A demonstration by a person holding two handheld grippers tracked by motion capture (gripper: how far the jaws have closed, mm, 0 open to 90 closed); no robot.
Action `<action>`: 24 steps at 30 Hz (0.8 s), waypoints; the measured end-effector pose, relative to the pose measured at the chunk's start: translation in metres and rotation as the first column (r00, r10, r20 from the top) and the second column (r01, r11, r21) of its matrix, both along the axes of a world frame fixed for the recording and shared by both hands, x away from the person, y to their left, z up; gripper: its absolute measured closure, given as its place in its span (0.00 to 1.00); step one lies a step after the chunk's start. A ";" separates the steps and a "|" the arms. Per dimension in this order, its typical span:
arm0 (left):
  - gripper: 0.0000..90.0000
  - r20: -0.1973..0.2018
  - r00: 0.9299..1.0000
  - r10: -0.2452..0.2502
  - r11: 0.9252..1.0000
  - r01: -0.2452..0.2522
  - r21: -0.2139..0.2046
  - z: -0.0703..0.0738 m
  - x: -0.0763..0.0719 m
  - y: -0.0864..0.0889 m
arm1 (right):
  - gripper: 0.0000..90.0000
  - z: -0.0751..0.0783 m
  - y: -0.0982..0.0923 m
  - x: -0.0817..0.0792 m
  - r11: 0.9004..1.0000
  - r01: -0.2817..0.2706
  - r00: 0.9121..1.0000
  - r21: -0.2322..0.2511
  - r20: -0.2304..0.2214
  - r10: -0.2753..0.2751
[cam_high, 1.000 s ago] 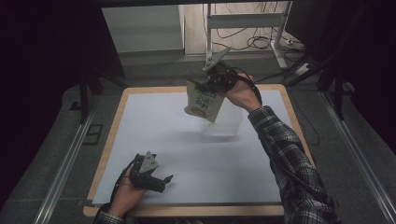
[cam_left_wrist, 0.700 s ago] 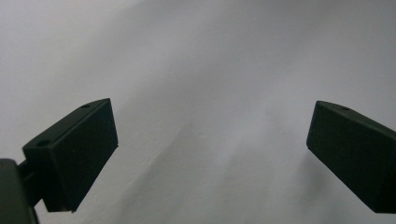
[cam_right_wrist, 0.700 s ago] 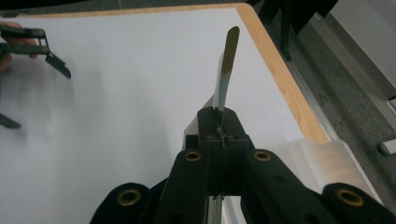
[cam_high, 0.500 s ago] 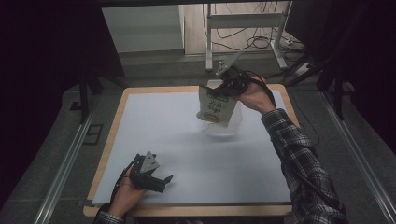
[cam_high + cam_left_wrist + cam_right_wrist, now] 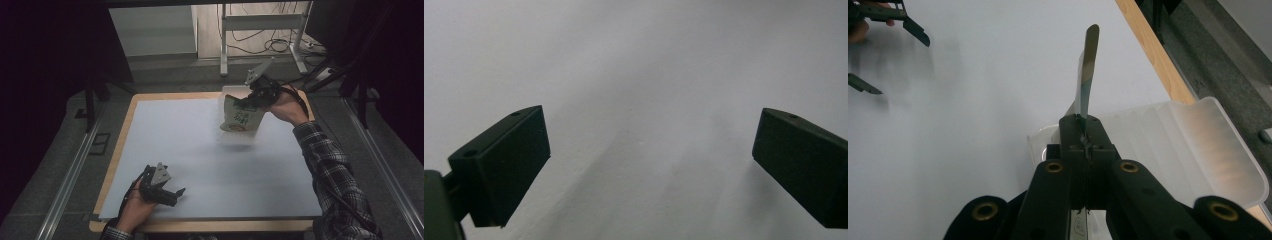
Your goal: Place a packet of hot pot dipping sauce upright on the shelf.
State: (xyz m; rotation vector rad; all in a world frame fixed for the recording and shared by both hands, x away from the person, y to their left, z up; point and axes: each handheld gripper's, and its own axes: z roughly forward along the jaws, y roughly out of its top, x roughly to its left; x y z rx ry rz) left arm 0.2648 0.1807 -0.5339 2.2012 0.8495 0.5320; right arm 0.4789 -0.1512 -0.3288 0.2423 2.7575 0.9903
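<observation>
A flat beige pouch with green print (image 5: 242, 116) hangs above the far right part of the white sheet (image 5: 200, 150). My right gripper (image 5: 249, 102) is shut on its top edge. In the right gripper view the pouch (image 5: 1089, 60) stands edge-on beyond my right gripper (image 5: 1083, 125), whose jaws are pinched together on it. A clear plastic tray (image 5: 1193, 150) lies just beneath and to the right of it, by the wooden table edge; in the high view the tray (image 5: 237, 140) sits under the pouch. My left gripper (image 5: 172, 192) rests open near the front left, its jaws (image 5: 649, 160) wide apart over bare sheet.
The sheet lies on a wooden board (image 5: 121, 145) with a narrow rim showing. Metal rails (image 5: 70, 175) run along both sides. A white stand (image 5: 223, 45) and floor cables (image 5: 280, 45) lie beyond the far edge.
My right hand has carried the pouch to the right, over the clear tray. The left hand and its gripper have stayed still.
</observation>
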 end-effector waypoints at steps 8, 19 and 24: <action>0.02 -0.002 1.000 -0.001 1.000 0.001 0.000 0.000 0.000 0.000 | 0.99 -0.007 0.000 0.002 1.000 0.004 1.000 -0.018 -0.010 -0.004; 0.02 0.001 1.000 -0.002 1.000 0.002 0.001 0.000 0.000 0.000 | 0.99 -0.018 0.003 0.004 0.999 0.005 1.000 -0.039 -0.022 -0.006; 0.02 0.001 1.000 -0.002 1.000 0.002 0.002 0.000 0.000 0.000 | 0.99 -0.025 0.004 0.005 0.998 0.005 1.000 -0.057 -0.030 -0.007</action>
